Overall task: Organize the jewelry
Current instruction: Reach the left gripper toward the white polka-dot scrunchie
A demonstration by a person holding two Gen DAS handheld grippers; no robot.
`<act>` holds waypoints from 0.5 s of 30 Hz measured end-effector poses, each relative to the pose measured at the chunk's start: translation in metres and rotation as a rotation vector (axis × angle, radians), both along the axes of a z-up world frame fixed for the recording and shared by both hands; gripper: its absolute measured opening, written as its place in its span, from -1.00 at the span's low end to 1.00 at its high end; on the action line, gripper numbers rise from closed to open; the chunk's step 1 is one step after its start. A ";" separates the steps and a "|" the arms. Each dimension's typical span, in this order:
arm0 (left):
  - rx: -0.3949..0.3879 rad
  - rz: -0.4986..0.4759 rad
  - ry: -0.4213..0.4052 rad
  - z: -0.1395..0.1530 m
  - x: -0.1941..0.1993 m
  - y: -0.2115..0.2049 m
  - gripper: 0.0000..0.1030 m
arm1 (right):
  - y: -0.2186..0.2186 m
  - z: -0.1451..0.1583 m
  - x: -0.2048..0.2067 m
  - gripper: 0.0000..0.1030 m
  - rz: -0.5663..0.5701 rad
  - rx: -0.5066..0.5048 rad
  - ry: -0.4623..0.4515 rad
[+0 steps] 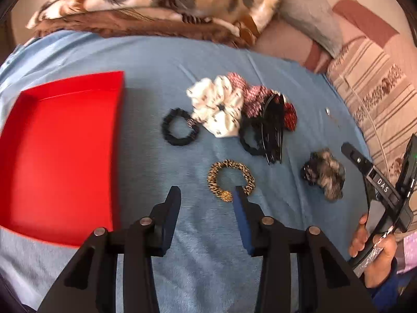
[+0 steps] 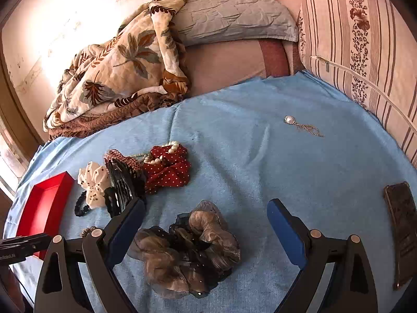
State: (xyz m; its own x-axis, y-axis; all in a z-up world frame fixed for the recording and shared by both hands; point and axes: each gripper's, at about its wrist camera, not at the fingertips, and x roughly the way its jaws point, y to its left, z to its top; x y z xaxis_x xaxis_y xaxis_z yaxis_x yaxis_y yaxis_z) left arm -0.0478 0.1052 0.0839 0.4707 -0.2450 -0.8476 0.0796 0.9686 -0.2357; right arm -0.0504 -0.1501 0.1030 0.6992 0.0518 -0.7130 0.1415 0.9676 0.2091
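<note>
An empty red box (image 1: 60, 154) lies at the left on the blue cloth; it also shows in the right wrist view (image 2: 44, 200). My left gripper (image 1: 207, 195) is open and empty, its right finger at a leopard-print hair tie (image 1: 230, 180). Beyond lie a black hair tie (image 1: 179, 126), a white scrunchie (image 1: 217, 105), a black claw clip (image 1: 273, 127) and a red dotted scrunchie (image 2: 166, 168) with pearls (image 2: 166, 151). My right gripper (image 2: 206, 204) is open, its fingers either side of a grey-black scrunchie (image 2: 187, 247). A silver pendant chain (image 2: 302, 125) lies further back.
A dark phone (image 2: 402, 232) lies on the cloth at the right. A floral blanket (image 2: 117, 78) and a grey pillow (image 2: 234, 15) lie behind the cloth. A striped cushion (image 2: 359, 41) borders the right side.
</note>
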 end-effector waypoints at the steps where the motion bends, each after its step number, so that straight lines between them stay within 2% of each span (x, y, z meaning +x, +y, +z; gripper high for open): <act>1: 0.017 0.007 -0.009 0.002 -0.002 0.000 -0.21 | 0.000 -0.001 0.000 0.89 0.003 0.010 0.005; 4: 0.076 0.020 -0.031 0.004 -0.002 -0.001 -0.03 | 0.000 -0.002 -0.002 0.89 0.018 0.042 0.006; 7: 0.101 0.034 -0.066 0.012 -0.006 -0.006 0.24 | 0.001 -0.001 -0.004 0.89 0.024 0.048 0.001; 9: 0.116 0.041 -0.089 0.016 -0.007 -0.009 0.55 | 0.001 0.001 -0.007 0.89 0.017 0.051 -0.016; 12: 0.135 0.046 -0.134 0.020 -0.012 -0.008 0.68 | -0.001 0.003 -0.010 0.89 0.003 0.052 -0.045; 15: 0.189 0.045 -0.170 0.025 -0.012 -0.015 0.70 | -0.005 0.006 -0.011 0.89 -0.010 0.076 -0.071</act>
